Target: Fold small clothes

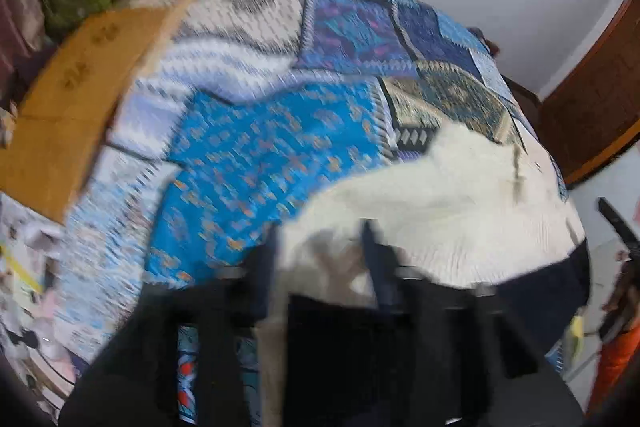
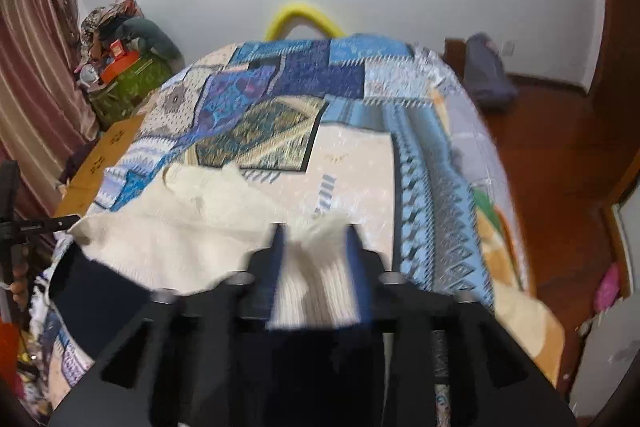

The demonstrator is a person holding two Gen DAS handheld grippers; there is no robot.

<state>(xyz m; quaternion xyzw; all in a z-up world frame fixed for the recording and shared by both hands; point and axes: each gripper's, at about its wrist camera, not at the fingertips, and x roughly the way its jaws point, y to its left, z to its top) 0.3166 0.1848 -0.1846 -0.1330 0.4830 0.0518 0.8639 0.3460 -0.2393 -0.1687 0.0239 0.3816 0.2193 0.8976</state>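
Observation:
A cream knitted garment [image 1: 440, 195] lies spread on the patchwork quilt [image 1: 260, 155] of a bed, with a dark navy part [image 1: 540, 287] at its near edge. In the blurred left wrist view my left gripper [image 1: 322, 239] stands open over the garment's near left edge, with cream cloth lying between the fingers. In the right wrist view the garment [image 2: 168, 227] reaches left across the quilt [image 2: 424, 155]. My right gripper [image 2: 316, 239] is open, and a ribbed cream fold [image 2: 316, 287] sits loosely in the gap between its fingers.
A flat cardboard sheet [image 1: 80, 99] lies along the bed's left side, with a green bag and clutter [image 2: 128, 79] behind it by a striped curtain [image 2: 36, 67]. A yellow arch [image 2: 304, 17] stands at the bed's far end. A wooden floor [image 2: 560, 167] and a dark bag [image 2: 486, 71] are to the right.

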